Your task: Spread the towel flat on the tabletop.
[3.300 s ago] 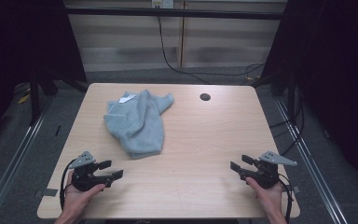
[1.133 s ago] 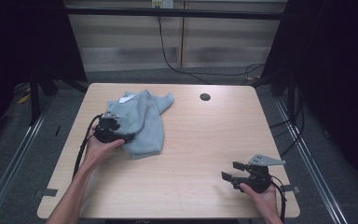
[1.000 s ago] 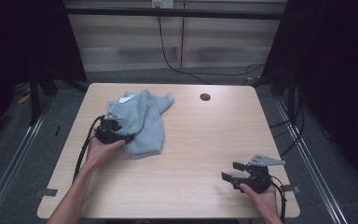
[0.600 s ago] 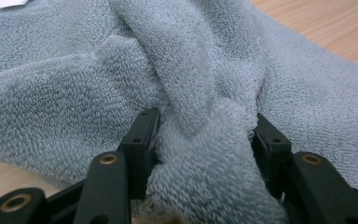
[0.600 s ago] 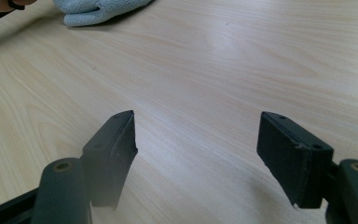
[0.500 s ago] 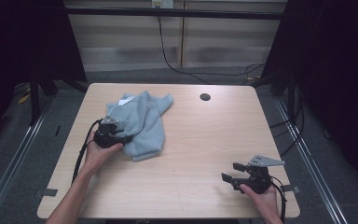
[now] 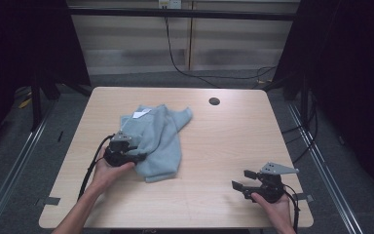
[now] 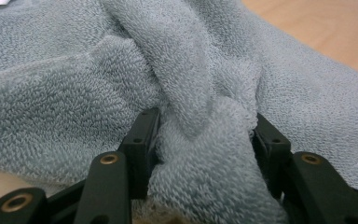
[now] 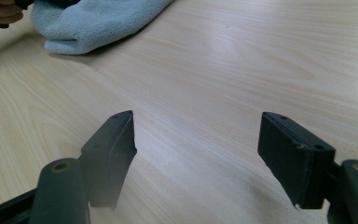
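Towel (image 7: 158, 139), grey-blue and crumpled, lies left of centre on the tabletop (image 7: 233, 141). I have the left gripper (image 8: 200, 154) at its near left edge, jaws having just closed to pinch a thick fold of the cloth. My right gripper (image 7: 246, 180) rests at the near right, well apart from the towel, jaws spread over bare wood.
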`<control>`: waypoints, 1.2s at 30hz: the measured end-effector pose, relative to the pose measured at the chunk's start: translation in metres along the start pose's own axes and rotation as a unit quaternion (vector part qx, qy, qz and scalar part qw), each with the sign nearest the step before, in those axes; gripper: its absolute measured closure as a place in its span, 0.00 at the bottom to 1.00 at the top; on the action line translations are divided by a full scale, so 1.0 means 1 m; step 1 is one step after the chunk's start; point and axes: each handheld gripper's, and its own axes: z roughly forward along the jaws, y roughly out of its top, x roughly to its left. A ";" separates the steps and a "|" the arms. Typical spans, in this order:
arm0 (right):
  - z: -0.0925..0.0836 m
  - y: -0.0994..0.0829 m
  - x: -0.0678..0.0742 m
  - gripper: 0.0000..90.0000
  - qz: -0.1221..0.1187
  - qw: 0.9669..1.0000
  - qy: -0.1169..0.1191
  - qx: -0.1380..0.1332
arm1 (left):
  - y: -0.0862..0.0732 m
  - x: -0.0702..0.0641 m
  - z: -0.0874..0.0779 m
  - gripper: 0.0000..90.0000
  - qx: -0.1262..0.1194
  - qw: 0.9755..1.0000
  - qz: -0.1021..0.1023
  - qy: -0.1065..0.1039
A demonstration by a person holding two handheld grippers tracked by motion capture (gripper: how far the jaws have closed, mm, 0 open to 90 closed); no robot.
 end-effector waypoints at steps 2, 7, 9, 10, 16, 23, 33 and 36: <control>0.001 0.000 0.000 0.30 0.000 1.000 0.001 0.002 | -0.004 -0.012 -0.001 0.57 -0.003 1.000 0.010 -0.007; 0.001 0.000 0.000 0.30 -0.002 1.000 0.004 0.002 | -0.010 -0.035 -0.002 0.57 -0.005 0.999 0.024 -0.031; 0.001 0.000 0.001 0.29 -0.005 1.000 0.008 0.001 | -0.013 -0.043 -0.004 0.57 -0.003 0.999 0.035 -0.040; 0.001 0.000 0.001 0.29 -0.005 1.000 0.008 0.001 | -0.015 -0.048 -0.006 0.57 -0.004 0.998 0.039 -0.042; 0.002 0.000 0.002 0.29 -0.007 1.000 0.007 0.005 | -0.026 -0.074 -0.012 0.56 -0.005 0.997 0.050 -0.067; 0.008 0.004 0.007 0.29 -0.015 1.000 0.007 0.012 | -0.024 -0.098 -0.012 0.50 0.003 0.993 0.063 -0.095; 0.024 0.040 0.024 0.30 -0.043 0.998 0.037 -0.005 | 0.003 -0.084 -0.041 0.43 -0.072 0.988 0.045 -0.127; 0.037 0.058 0.028 0.31 -0.055 0.998 0.040 -0.008 | 0.014 -0.070 -0.043 0.49 -0.084 0.989 0.037 -0.116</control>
